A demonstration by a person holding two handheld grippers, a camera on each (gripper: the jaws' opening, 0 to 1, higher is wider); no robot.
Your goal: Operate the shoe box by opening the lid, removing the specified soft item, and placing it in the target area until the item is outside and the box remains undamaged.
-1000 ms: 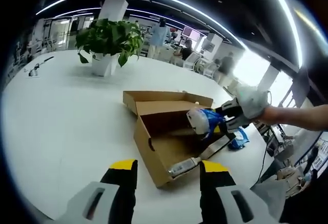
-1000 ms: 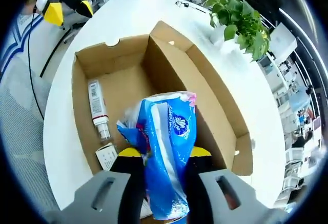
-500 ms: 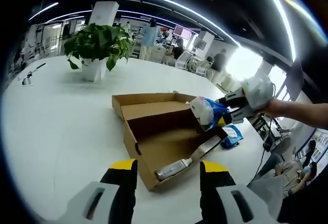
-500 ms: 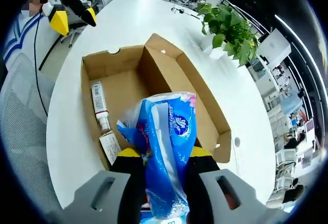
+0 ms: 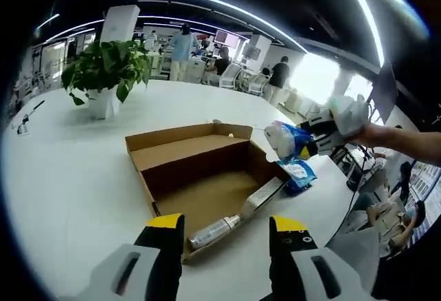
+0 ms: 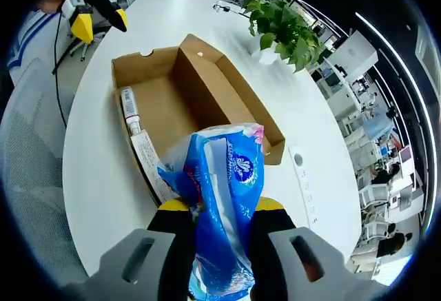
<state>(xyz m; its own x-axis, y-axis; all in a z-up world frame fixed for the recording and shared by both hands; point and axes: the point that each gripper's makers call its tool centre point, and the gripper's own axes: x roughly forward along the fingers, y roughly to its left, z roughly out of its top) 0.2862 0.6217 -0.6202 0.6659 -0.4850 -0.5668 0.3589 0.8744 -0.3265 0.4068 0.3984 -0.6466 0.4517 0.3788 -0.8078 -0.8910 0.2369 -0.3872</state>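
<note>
Your right gripper (image 6: 215,213) has its yellow-tipped jaws clamped on the blue and white soft plastic tissue pack (image 6: 222,198), holding it raised clear of the table, beyond the box's near end. Expect it to be light and compressible with a slippery film; grip across the bulk, not the loose wrapper edge. Your left gripper (image 5: 224,226) has its jaws parted, holding nothing. Beyond lies the open brown cardboard shoe box (image 6: 180,101), which looks undamaged, containing a small clear bottle (image 6: 129,105). A second blue packet (image 5: 298,174) rests beside the box on the white table (image 6: 96,177).
</note>
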